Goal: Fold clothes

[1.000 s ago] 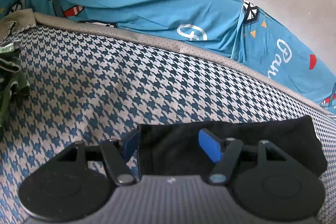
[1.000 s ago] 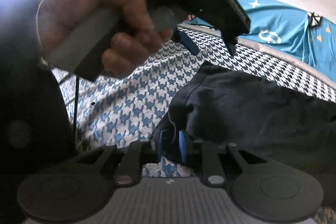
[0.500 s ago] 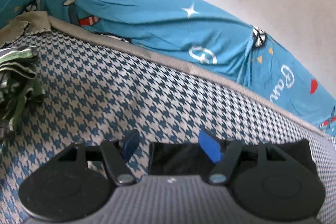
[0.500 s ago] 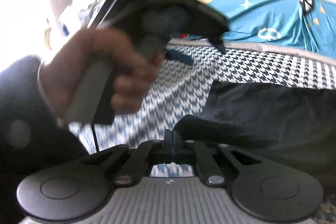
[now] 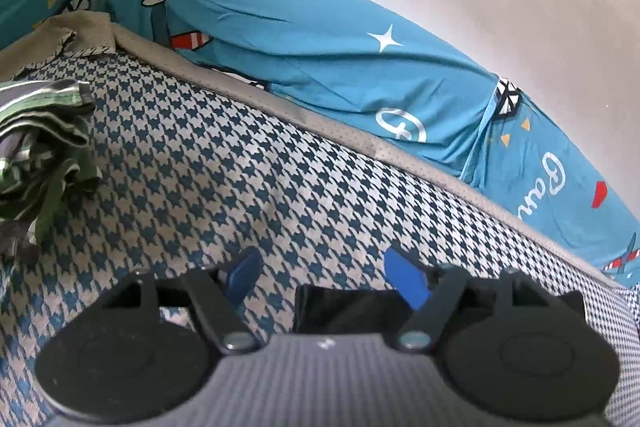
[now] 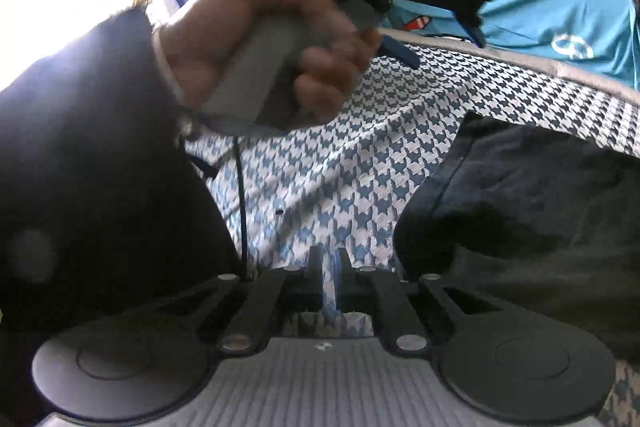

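A black garment (image 6: 520,211) lies flat on the houndstooth bed cover (image 6: 360,155). In the right wrist view it is to the right of my right gripper (image 6: 330,267), whose fingers stand almost together with only a thin slit and no cloth between them. My left gripper (image 5: 324,277) is open over the bed cover (image 5: 240,167), with nothing between its blue fingertips. Only a strip of the black garment (image 5: 340,311) shows just below them, the rest hidden behind the gripper body. A person's hand (image 6: 260,47) holds the left gripper (image 6: 440,45) above the bed.
A pile of green striped clothes (image 5: 40,147) sits at the left of the bed, with an olive cloth (image 5: 68,35) behind it. A teal printed sheet (image 5: 320,59) runs along the wall at the bed's far edge. A dark sleeve (image 6: 100,167) fills the right wrist view's left side.
My left gripper has drawn back from the black garment, staying open. My right gripper closed at the garment's corner, and now sits just left of it with no cloth in it.
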